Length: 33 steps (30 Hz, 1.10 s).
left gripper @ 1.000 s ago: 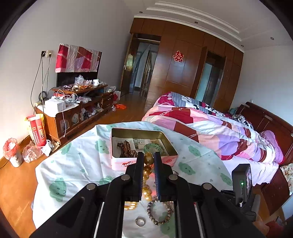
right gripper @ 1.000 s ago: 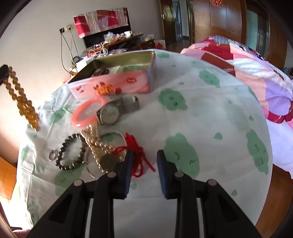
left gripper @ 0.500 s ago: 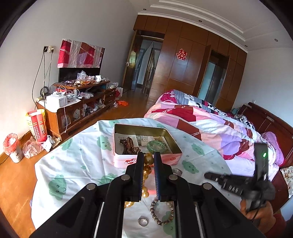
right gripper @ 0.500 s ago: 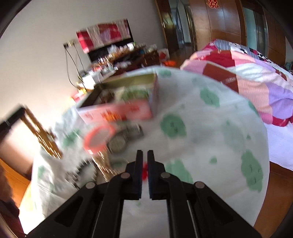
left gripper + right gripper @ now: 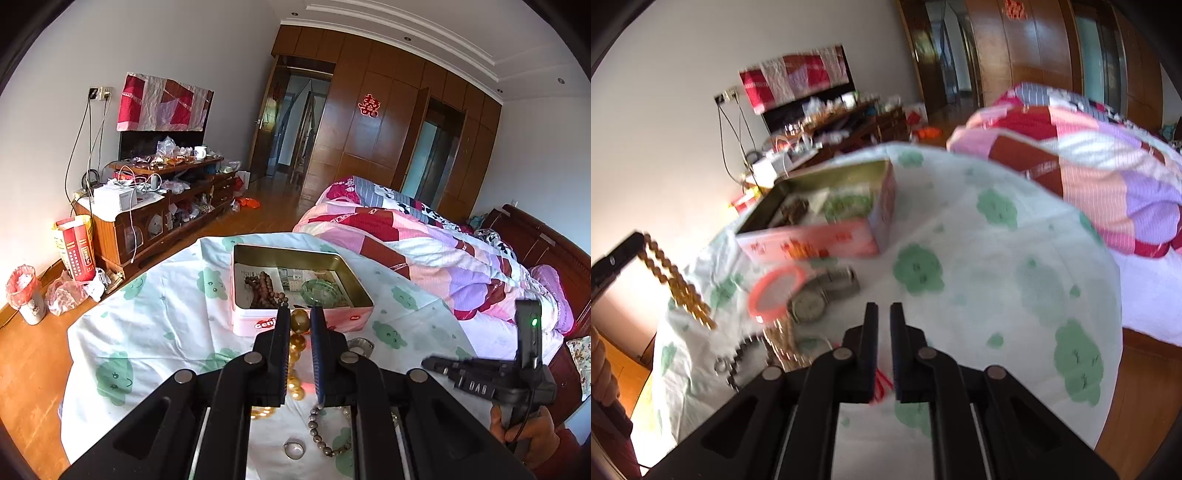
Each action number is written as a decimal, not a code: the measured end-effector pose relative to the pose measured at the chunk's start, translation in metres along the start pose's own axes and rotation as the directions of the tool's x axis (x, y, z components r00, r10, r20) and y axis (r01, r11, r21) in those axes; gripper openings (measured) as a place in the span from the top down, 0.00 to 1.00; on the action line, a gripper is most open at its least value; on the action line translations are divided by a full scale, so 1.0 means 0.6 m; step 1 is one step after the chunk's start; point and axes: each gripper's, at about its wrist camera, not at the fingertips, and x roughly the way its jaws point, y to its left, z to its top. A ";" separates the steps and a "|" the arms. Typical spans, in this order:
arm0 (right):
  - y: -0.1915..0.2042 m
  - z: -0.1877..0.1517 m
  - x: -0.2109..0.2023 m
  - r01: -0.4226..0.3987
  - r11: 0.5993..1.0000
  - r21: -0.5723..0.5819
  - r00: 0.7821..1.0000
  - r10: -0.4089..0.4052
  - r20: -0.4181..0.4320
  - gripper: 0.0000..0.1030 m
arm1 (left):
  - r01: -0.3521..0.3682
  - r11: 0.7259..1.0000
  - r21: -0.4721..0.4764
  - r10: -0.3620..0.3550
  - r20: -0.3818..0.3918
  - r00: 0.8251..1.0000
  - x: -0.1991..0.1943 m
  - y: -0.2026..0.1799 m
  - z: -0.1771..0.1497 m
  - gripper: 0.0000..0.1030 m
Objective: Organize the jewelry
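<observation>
My left gripper [image 5: 298, 316] is shut on an amber bead strand [image 5: 297, 345] that hangs between its fingers above the table, just short of the pink tin [image 5: 300, 282]. The strand also shows in the right wrist view [image 5: 676, 281]. The tin [image 5: 827, 221] holds brown beads [image 5: 264, 290] and a green bangle [image 5: 320, 291]. My right gripper [image 5: 882, 314] is shut, with a bit of red cord [image 5: 882, 384] low between its fingers, lifted above the table. A pink bangle [image 5: 775, 291], a watch [image 5: 812, 301] and grey beads [image 5: 320, 432] lie on the cloth.
The table has a white cloth with green prints [image 5: 155, 332]. A ring [image 5: 293, 449] lies near the front edge. A bed with a patchwork quilt [image 5: 424, 251] stands to the right. A cluttered wooden cabinet [image 5: 159, 210] stands at the left wall.
My right gripper has shut on the red cord and lifted away from the jewelry pile. My left gripper has risen a little with the amber strand.
</observation>
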 end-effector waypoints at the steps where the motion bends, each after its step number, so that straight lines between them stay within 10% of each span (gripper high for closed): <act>1: -0.002 -0.007 0.008 -0.014 1.000 -0.005 0.999 0.014 -0.038 0.86 | 0.000 1.000 -0.001 0.000 -0.002 1.000 0.002 0.000 0.000 0.90; 11: 0.028 -0.039 0.041 -0.033 0.992 -0.123 0.990 0.016 -0.137 0.84 | -0.001 1.000 -0.004 0.001 -0.009 1.000 0.002 0.004 -0.001 0.90; 15: 0.032 -0.046 0.034 0.037 0.984 -0.174 0.994 -0.055 -0.099 0.40 | 0.000 1.000 -0.007 0.000 -0.012 1.000 0.003 0.004 -0.001 0.90; 17: 0.031 -0.046 0.032 0.055 0.981 -0.186 0.994 -0.071 -0.082 0.40 | -0.001 1.000 -0.010 0.001 -0.015 1.000 0.003 0.005 -0.003 0.90; 25: 0.046 -0.042 0.060 0.064 0.963 -0.261 0.990 -0.094 -0.107 0.68 | -0.002 1.000 -0.016 0.001 -0.017 1.000 0.003 0.007 -0.003 0.90; 27: 0.054 -0.045 0.059 0.052 0.959 -0.280 0.991 -0.085 -0.107 0.91 | 0.001 1.000 -0.018 -0.001 -0.019 1.000 0.002 0.007 -0.004 0.90; 33: 0.041 -0.028 0.033 -0.003 0.983 -0.184 0.998 -0.009 -0.067 0.94 | 0.002 1.000 -0.020 -0.002 -0.022 1.000 0.003 0.007 -0.005 0.90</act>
